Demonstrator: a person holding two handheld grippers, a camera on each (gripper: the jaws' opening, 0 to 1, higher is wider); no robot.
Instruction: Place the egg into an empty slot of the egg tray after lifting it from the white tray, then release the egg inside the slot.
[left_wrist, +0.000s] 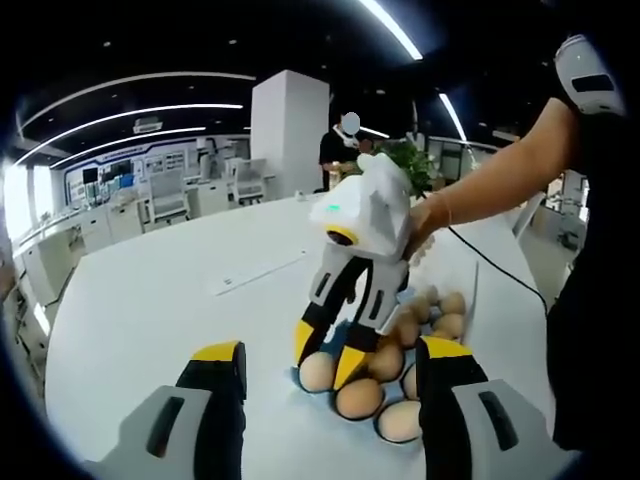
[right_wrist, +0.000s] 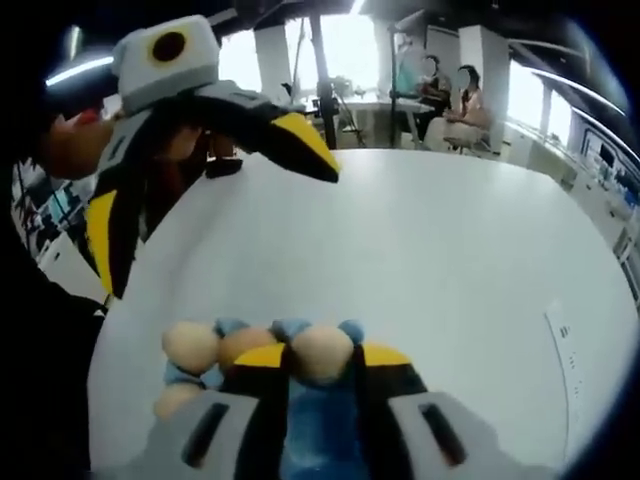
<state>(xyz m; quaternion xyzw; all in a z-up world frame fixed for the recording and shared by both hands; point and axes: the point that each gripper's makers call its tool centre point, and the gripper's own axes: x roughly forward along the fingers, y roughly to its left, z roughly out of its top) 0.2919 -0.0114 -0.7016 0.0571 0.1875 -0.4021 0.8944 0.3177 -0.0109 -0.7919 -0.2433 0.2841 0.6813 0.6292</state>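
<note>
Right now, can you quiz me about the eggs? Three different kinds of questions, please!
1. Fill the gap: between the jaws of the right gripper sits an ____.
2. True or false: the left gripper is gripping an egg in its jaws.
3. What colour is the egg tray on the white table? A) white B) blue C) red

Key:
1. egg
2. False. Its jaws stand wide open and grip nothing.
3. B
</note>
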